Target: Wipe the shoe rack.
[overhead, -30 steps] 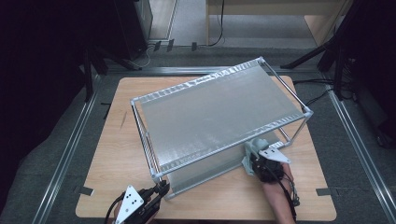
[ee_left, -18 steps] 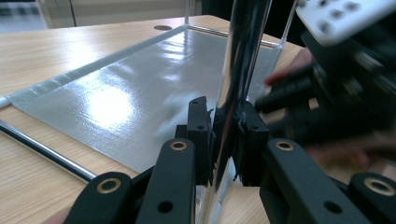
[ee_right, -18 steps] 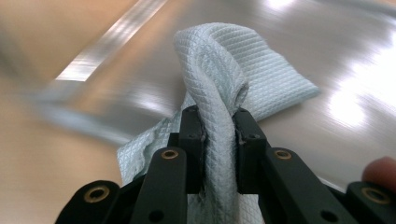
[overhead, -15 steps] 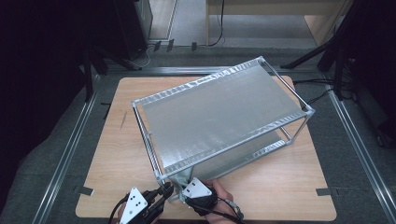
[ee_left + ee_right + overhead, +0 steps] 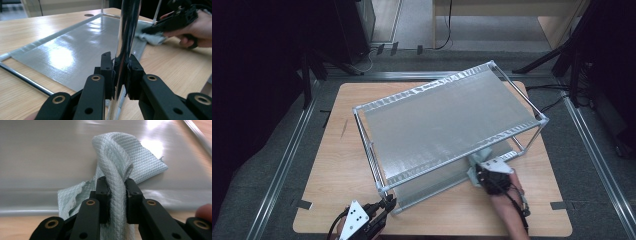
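While left tool pinches rack post, right tool clamps soft, light cloth at bunched fold; limp, grips well, slides easy on smooth shelf

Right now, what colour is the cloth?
Pale mint green cloth with a tiny diamond weave; the right gripper view shows it best.

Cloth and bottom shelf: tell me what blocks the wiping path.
Nothing visible does. The right gripper holds the cloth on the bare bottom shelf; the left gripper clamps the corner post, off to the side.
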Demonstrator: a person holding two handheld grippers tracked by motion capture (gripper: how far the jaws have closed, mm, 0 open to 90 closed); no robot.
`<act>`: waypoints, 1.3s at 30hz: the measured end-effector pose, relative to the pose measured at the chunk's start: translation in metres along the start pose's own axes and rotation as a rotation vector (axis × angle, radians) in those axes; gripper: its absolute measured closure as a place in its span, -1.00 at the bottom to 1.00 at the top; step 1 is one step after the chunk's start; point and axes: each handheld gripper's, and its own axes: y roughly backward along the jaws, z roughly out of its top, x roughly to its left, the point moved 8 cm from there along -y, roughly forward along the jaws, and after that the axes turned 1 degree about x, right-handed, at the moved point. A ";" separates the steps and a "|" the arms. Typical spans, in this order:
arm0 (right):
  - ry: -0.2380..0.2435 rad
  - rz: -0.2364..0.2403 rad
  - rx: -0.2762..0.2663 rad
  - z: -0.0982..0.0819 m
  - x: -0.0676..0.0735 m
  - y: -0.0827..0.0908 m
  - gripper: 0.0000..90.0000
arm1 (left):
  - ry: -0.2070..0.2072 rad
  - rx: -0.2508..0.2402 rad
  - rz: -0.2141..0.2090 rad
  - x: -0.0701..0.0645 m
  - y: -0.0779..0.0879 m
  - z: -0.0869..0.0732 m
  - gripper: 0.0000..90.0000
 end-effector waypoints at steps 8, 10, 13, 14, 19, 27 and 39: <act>-0.169 -0.169 0.000 -0.011 -0.082 0.013 0.72 | 0.023 -0.001 0.039 0.014 0.004 0.000 0.78; -0.200 -0.168 -0.025 -0.009 -0.090 0.027 0.71 | 0.020 -0.004 0.044 0.014 0.004 0.000 0.78; -0.230 -0.177 -0.088 -0.001 -0.098 0.057 0.71 | 0.021 -0.004 0.046 0.014 0.004 0.000 0.78; -0.233 -0.179 -0.105 0.001 -0.100 0.065 0.71 | 0.020 -0.003 0.049 0.014 0.004 0.000 0.78; -0.220 -0.217 -0.234 0.022 -0.108 0.113 0.71 | 0.019 -0.001 0.053 0.014 0.004 0.000 0.78; -0.202 -0.221 -0.412 0.082 -0.110 0.165 0.72 | 0.013 0.001 0.052 0.014 0.004 0.000 0.78; -0.183 -0.120 -0.358 0.122 -0.090 0.116 0.71 | 0.026 0.000 0.024 0.011 0.004 -0.001 0.78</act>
